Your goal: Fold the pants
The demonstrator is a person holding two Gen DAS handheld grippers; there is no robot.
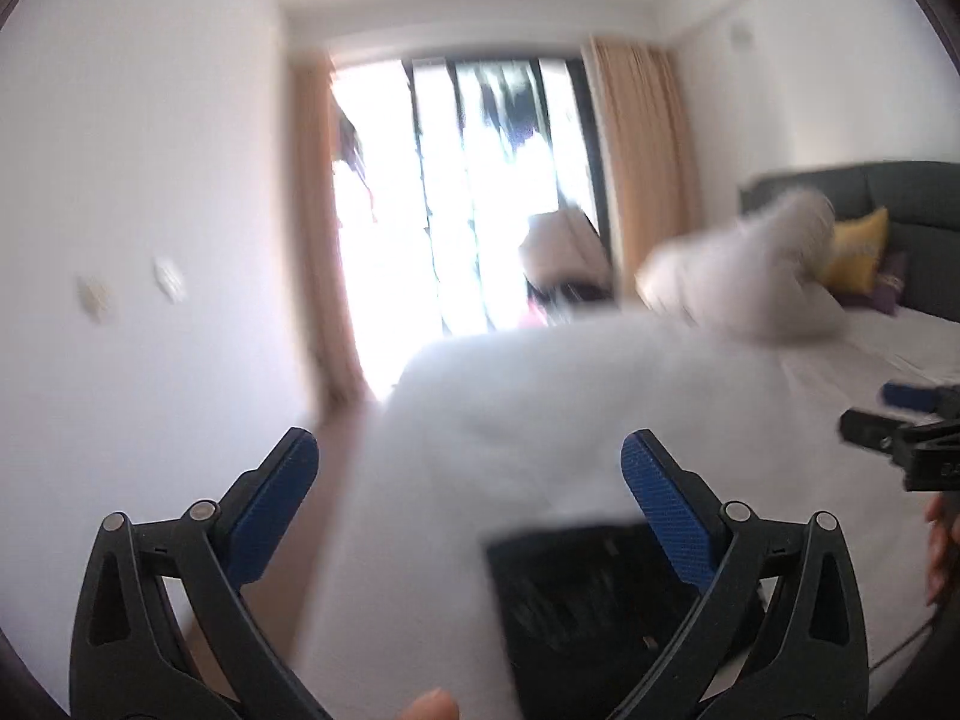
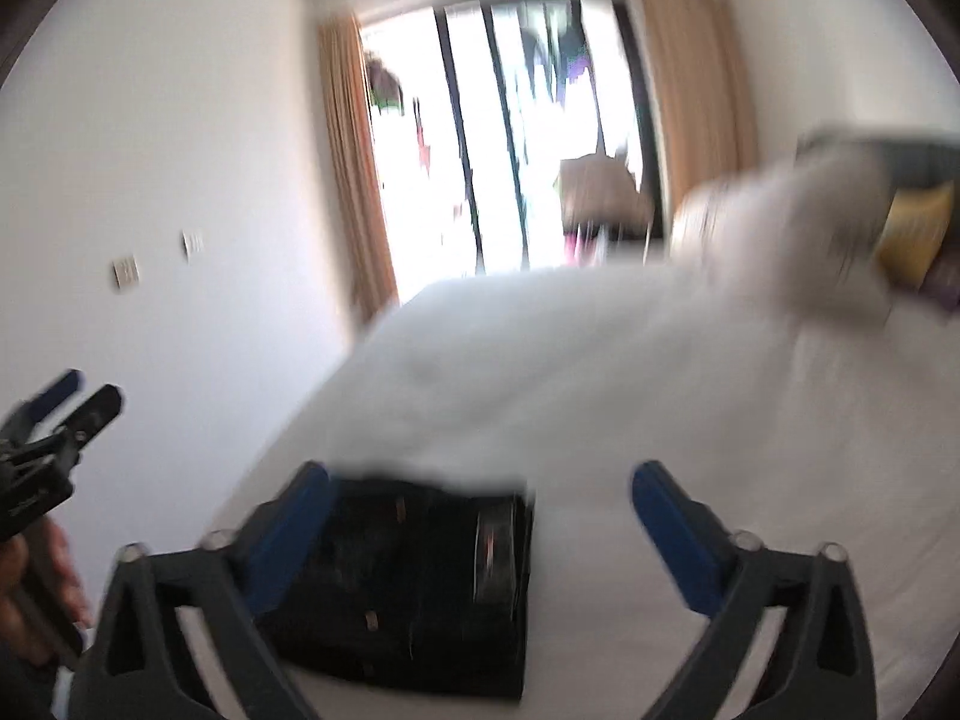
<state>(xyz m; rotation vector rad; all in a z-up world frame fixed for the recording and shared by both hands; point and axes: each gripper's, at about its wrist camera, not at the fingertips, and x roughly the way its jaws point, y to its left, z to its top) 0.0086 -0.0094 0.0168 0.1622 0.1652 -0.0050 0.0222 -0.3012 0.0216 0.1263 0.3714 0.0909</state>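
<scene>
Although both views are smeared by motion blur, I can make out my left gripper (image 1: 471, 468) with its two black fingers and blue ribbed pads (image 1: 666, 510) spread wide apart and holding nothing. My right gripper (image 2: 480, 501) stands likewise, fingers fully splayed, blue pads (image 2: 288, 534) bare, nothing clamped between them.

Folded dark pants of black fabric, a compact rectangular bundle (image 2: 414, 582), lie flat on the white bed sheet (image 2: 690, 396). In the right wrist view the bundle sits between the fingers, nearer the left-hand one, whose pad overlaps its edge; I cannot tell whether they touch. In the left wrist view the same bundle (image 1: 576, 594) lies low between the fingers, partly behind the right-hand finger.

Beyond the fingertips: a crumpled white duvet heap (image 1: 750, 270), a yellow cushion (image 1: 858, 258) and a purple cushion (image 1: 882, 288) against a dark grey padded headboard (image 1: 900, 198). Straight ahead, a bright glazed door with dark frames (image 1: 468, 192) flanked by beige curtains (image 1: 648, 156). Left of the fingers, two pale wall switch plates (image 1: 129, 288) on a white wall (image 1: 150, 150).

Each gripper shows at the edge of the other's view. Small pale markings on the dark body of each are too blurred to read; no other writing is legible.
</scene>
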